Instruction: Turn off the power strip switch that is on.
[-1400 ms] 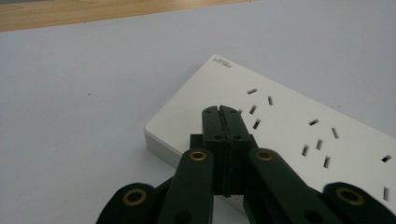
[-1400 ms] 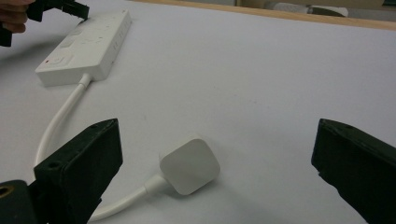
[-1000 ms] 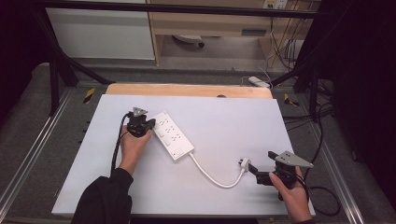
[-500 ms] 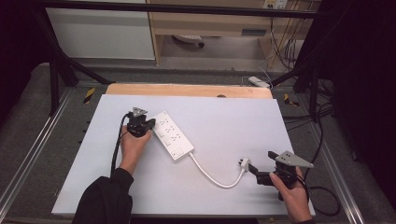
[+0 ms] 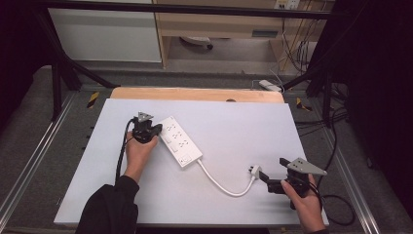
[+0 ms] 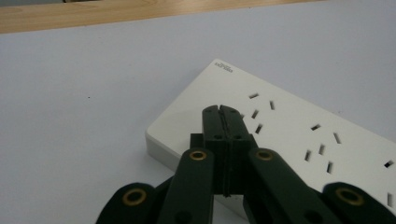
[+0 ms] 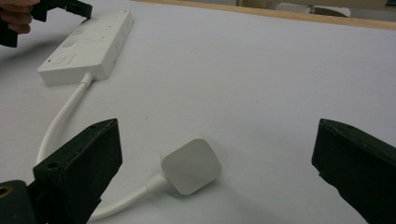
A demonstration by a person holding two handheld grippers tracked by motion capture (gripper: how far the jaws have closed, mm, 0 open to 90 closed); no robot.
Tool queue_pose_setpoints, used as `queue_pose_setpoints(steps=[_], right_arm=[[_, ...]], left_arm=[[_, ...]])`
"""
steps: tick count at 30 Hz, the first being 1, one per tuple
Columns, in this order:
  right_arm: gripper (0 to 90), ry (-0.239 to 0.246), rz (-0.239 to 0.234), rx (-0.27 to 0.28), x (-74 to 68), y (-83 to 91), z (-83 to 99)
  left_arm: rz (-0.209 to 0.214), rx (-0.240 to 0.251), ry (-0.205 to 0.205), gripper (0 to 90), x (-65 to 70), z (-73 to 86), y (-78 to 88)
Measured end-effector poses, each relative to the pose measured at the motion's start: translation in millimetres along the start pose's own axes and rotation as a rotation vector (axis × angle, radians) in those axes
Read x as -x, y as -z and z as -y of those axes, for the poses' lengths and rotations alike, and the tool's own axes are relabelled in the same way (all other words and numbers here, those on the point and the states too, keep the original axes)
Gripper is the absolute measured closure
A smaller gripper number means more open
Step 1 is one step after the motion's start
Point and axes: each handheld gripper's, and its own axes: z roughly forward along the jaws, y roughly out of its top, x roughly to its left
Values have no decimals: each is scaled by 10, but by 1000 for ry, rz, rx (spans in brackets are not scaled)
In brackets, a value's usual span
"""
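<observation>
A white power strip [image 5: 180, 141] lies slantwise on the white table [image 5: 234, 126]. Its white cable [image 5: 221, 184] curves right to a white plug [image 5: 254, 170]. My left gripper [image 5: 155, 129] is shut, and its closed tips [image 6: 222, 111] rest on the top of the power strip [image 6: 289, 135] near its far end, with nothing between them. My right gripper [image 5: 272, 171] stands wide open just right of the plug. In the right gripper view the plug [image 7: 190, 163] lies on the table between the spread jaws of the right gripper [image 7: 217, 128], touching neither.
A bare wooden strip [image 5: 195, 93] runs along the table's far edge. Metal rails [image 5: 29, 161] flank the table on both sides. Loose cables [image 5: 336, 195] trail off the right side by my right hand.
</observation>
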Motion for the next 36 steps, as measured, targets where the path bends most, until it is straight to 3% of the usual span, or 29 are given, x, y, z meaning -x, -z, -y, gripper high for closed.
queue_pose_setpoints(steps=[36], right_arm=[[21, -4, 2, 5, 4, 10, 1]], left_arm=[[8, -1, 19, 900, 6, 11, -23]])
